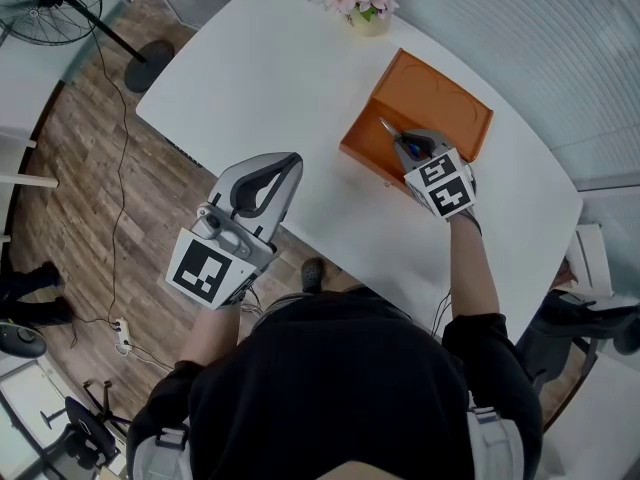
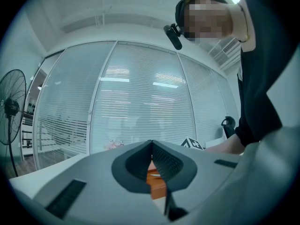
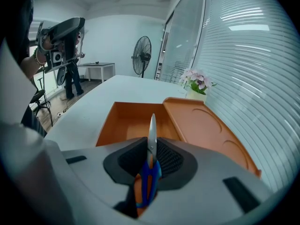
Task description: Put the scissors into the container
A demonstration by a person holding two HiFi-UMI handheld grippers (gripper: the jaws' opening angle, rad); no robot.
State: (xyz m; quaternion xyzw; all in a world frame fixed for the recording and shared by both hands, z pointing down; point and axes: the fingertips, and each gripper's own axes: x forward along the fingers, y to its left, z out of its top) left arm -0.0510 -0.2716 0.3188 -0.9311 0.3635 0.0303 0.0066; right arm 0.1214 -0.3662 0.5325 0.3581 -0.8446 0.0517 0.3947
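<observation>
My right hand-held gripper (image 3: 152, 146) is clenched on the blue-handled scissors (image 3: 152, 125), blades pointing over the open orange container (image 3: 126, 121) by the bench's (image 1: 270, 68) far edge. My left hand-held gripper (image 2: 151, 146), jaws closed and empty, hangs at the near edge.

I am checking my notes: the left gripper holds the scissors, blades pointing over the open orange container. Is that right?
No: the right gripper holds the scissors, as the right gripper view shows. The blades do point over the open orange container.
</observation>
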